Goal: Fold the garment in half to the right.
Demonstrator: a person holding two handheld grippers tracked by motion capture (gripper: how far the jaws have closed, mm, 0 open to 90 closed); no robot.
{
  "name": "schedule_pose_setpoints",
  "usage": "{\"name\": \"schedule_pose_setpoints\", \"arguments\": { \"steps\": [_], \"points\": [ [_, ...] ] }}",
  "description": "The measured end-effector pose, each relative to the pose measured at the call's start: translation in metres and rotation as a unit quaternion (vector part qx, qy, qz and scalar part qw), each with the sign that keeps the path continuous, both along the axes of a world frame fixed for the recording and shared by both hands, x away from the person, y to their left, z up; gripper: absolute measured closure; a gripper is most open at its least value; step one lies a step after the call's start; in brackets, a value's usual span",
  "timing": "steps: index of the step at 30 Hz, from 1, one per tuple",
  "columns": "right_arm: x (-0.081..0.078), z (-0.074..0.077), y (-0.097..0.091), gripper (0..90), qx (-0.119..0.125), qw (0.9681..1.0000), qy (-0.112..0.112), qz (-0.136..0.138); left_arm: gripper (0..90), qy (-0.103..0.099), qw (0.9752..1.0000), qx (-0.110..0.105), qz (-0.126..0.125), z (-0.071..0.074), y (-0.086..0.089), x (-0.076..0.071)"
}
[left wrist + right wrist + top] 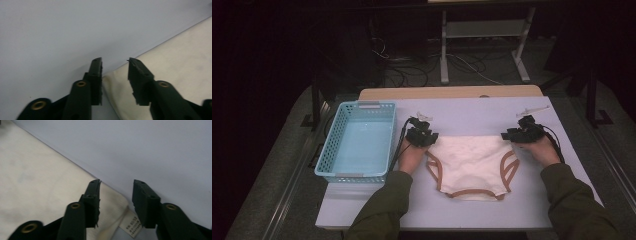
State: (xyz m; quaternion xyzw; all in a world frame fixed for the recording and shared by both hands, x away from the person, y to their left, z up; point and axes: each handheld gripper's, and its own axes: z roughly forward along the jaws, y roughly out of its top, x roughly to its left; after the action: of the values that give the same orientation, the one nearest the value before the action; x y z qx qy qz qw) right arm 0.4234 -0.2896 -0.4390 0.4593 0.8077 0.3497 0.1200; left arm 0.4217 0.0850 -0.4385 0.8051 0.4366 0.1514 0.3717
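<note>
A pair of cream underpants with brown trim lay spread flat on the pale blue tabletop, waistband at the far side and leg openings toward the person. Everything else can be placed from this garment.

The left tool sat at the garment's far left corner, held in the person's left hand. In the left gripper view the underpants ran away to the right; their corner lay on the tabletop in the gap between the jaws of the left tool, which stood spread, with neither pad pressing on the cloth.

The right tool sat at the garment's far right corner, in the person's right hand. In the right gripper view the underpants spread off to the left, and their corner, with a small white label sticking out of it, lay on the tabletop between the parted jaws of the right tool. Those jaws did not pinch the fabric either.

To the left of the underpants, beyond the left tool, stood a light blue plastic basket, just beside the left hand. Beyond the tabletop's far edge, past the waistband, cables lay on the dark floor by a pale metal stand.
</note>
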Motion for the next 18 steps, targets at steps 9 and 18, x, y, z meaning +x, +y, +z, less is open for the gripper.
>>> {"name": "schedule_pose_setpoints", "arguments": {
  "steps": [9,18],
  "points": [
    [-0.008,0.013,0.003,35.7,0.026,0.9996,-0.008,0.009,42.0,-0.012,0.9990,-0.031,-0.030,0.016,0.005,-0.018],
    [-0.019,0.025,0.009,27.5,0.044,0.9987,-0.021,0.014,27.5,-0.018,0.9973,-0.043,-0.057,0.026,0.007,-0.038]
  ]
}}
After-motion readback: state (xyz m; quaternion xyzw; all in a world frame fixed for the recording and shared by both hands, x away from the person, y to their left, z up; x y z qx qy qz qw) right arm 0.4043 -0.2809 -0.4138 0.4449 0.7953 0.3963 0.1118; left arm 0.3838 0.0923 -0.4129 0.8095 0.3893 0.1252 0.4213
